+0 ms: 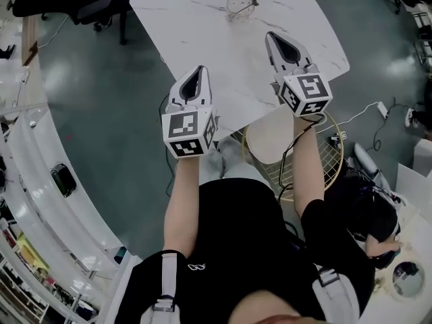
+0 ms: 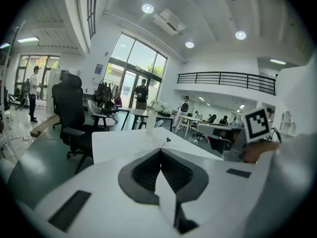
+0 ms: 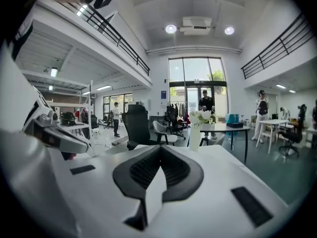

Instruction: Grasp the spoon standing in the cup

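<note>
The table in front of me has a white top with thin grey veins, like marble. It sits cornerwise to me, with one corner pointing my way. One thing stands directly on it: the clear glass cup, upright, close to the far side of the top. From the cup toward me the white surface runs on to that near corner. A grey vein trails off to the left of the cup and fainter ones lie to its right. In my left gripper view the same top shows pale and flat, the cup tiny on it.
</note>
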{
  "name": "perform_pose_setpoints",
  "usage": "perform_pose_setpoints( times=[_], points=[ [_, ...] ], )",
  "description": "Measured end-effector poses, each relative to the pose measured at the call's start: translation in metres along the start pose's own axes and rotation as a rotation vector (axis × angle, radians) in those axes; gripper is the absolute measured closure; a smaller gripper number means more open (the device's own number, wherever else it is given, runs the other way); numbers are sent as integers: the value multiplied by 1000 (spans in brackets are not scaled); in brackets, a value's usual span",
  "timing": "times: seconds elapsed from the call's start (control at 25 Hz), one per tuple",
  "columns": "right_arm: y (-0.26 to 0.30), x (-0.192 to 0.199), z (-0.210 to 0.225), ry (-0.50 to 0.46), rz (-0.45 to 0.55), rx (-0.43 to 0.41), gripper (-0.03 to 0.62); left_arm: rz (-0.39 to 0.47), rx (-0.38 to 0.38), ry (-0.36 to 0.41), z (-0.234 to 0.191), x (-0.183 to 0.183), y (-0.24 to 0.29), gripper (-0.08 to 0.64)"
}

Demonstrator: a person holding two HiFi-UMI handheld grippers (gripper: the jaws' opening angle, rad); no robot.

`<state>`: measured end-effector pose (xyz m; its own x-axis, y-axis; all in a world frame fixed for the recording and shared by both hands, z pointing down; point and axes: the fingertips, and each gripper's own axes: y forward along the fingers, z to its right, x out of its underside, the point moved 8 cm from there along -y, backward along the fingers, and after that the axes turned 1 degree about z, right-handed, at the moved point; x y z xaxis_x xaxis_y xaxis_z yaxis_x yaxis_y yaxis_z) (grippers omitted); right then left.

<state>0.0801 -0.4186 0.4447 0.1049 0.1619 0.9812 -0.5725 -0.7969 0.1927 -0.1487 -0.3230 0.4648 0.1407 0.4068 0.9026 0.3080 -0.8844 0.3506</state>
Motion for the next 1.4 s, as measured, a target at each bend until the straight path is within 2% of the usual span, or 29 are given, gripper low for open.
perform_pose_setpoints(
  times=[0.16,0.36,0.44,0.52,0.76,0.84,0.96,1.12,1.2,1.4],
  points=[
    [42,-6,36,-75,-22,-26,586,-20,-3,2,-1,1,6,545],
    [86,9,66,-64,-65,-28,586,-43,-16,6,-6,1,9,545],
    [105,20,76,-55,-109,-27,558,-53,-27,6,-12,1,9,545],
    [123,31,86,-13,-148,-20,518,-62,-41,7,-18,1,8,545],
    [156,63,110,154,-216,27,476,-91,-47,13,-19,9,9,545],
    [164,73,112,164,-250,40,463,-92,-53,17,-21,6,8,545],
    [171,86,108,146,-285,41,463,-92,-72,20,-25,4,5,545],
    [175,101,106,176,-321,71,466,-94,-88,24,-28,5,-2,545],
    [177,101,106,177,-333,98,495,-92,-89,27,-28,5,-3,545],
    [170,88,98,158,-288,84,531,-79,-102,17,-27,8,-11,545]
  ],
)
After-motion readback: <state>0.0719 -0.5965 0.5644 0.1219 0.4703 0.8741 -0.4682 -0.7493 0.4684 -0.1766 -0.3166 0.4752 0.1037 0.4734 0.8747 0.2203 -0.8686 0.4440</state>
